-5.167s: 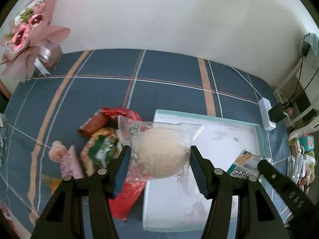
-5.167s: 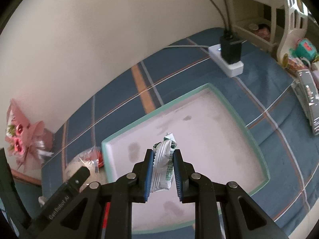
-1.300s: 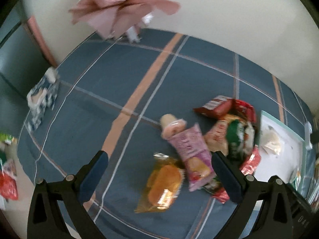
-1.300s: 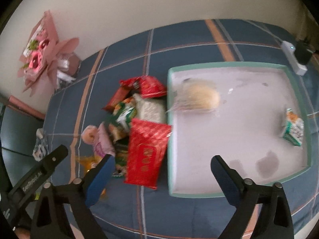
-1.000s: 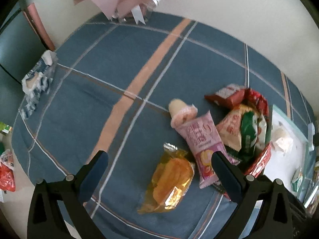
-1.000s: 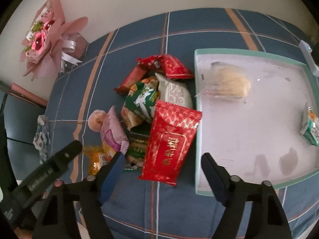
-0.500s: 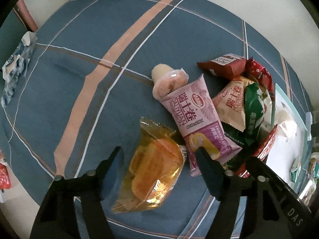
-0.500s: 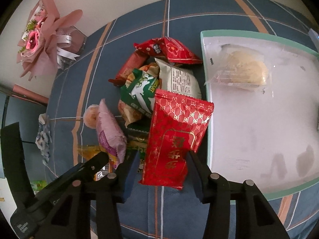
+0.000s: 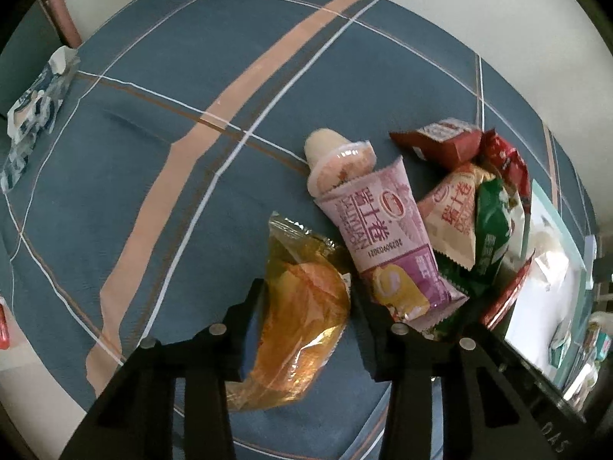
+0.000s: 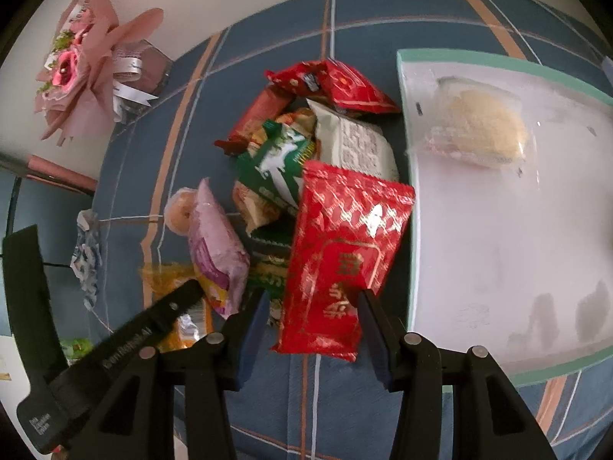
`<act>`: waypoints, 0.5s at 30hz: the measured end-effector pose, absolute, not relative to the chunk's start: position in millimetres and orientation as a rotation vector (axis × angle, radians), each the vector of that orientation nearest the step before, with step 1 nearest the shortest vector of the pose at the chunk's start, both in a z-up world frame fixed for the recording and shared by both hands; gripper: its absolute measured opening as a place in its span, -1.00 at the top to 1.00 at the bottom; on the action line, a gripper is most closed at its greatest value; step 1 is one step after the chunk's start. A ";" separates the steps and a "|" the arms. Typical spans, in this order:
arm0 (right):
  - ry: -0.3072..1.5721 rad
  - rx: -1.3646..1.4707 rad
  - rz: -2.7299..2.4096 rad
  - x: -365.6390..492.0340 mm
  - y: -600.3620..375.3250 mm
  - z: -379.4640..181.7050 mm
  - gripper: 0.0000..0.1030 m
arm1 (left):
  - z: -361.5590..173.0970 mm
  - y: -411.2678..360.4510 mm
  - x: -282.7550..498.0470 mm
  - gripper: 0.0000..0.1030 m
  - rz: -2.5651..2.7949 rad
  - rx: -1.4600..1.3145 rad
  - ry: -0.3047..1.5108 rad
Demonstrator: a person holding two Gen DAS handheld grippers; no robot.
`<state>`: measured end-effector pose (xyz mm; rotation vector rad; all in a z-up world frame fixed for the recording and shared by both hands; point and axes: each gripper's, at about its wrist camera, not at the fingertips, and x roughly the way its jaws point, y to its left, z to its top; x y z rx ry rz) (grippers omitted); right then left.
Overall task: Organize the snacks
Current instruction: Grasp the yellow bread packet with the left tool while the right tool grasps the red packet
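Note:
A pile of snack packets lies on the blue plaid cloth left of a white tray [image 10: 498, 253] with a teal rim. My left gripper [image 9: 306, 306] has its jaws on both sides of a clear yellow-orange bun packet [image 9: 302, 314], touching it. A purple roll packet [image 9: 383, 230] and a jelly cup [image 9: 337, 161] lie just beyond. My right gripper [image 10: 312, 306] has its jaws around the near end of a large red packet [image 10: 345, 245]. A wrapped pale bun [image 10: 479, 126] lies in the tray.
A pink flower bouquet [image 10: 88, 57] stands at the far left of the cloth. A crumpled blue-white wrapper [image 9: 34, 99] lies at the cloth's left edge. Green, white and small red packets [image 10: 299, 153] fill the middle of the pile.
Both grippers have come down onto the pile and narrowed: the left around the yellow-orange bun packet, the right around the large red packet.

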<state>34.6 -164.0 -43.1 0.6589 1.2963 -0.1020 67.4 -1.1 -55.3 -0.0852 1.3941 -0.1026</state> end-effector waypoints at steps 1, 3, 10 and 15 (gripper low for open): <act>1.302 0.650 -0.111 33.4 -164.2 -43.1 0.02 | -51.2 1.6 69.1 0.15 -0.096 -0.093 1.386; 1.308 0.623 -0.125 32.6 -163.7 -44.2 0.01 | -45.8 5.9 69.6 0.16 -0.089 -0.100 1.367; 1.319 0.642 -0.128 29.4 -167.1 -51.8 -0.10 | -29.3 11.6 74.7 0.18 -0.101 -0.128 1.319; 1.310 0.655 -0.125 29.3 -169.3 -53.4 -0.21 | -23.5 9.2 74.9 0.18 -0.109 -0.128 1.306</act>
